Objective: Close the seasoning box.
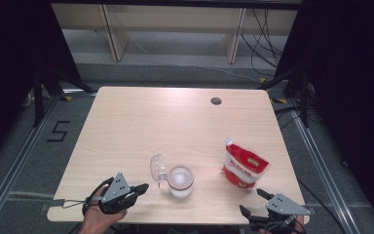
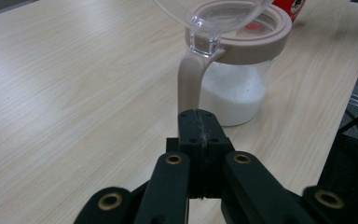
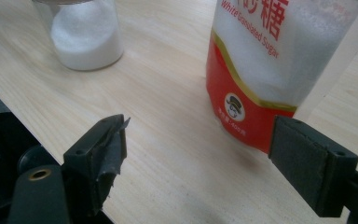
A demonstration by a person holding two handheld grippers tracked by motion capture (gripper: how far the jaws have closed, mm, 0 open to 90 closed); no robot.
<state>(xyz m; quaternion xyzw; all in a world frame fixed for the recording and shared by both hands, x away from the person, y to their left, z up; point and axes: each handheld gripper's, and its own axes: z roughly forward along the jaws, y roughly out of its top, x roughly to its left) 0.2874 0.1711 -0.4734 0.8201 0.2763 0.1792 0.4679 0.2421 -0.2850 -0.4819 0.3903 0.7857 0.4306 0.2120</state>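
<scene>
A clear jar (image 1: 180,181) with a pink rim holds white sugar near the table's front middle. Its clear lid (image 1: 157,168) stands flipped open to the left. In the left gripper view, the jar (image 2: 235,93) has a pink strap (image 2: 189,84) running down from the rim to just beyond my left gripper (image 2: 199,123), whose pads meet with nothing between them. From above, the left gripper (image 1: 143,186) points at the jar from the left. A red and white sugar bag (image 1: 243,168) stands to the right. My right gripper (image 1: 253,201) is open just in front of the bag (image 3: 261,70), jaws wide (image 3: 205,140).
The wooden table (image 1: 126,126) has a round cable hole (image 1: 216,101) at the back right. Both hands are at the front edge. Behind the table stands a wooden shelf frame (image 1: 117,34), with dark curtains on both sides and cables on the floor.
</scene>
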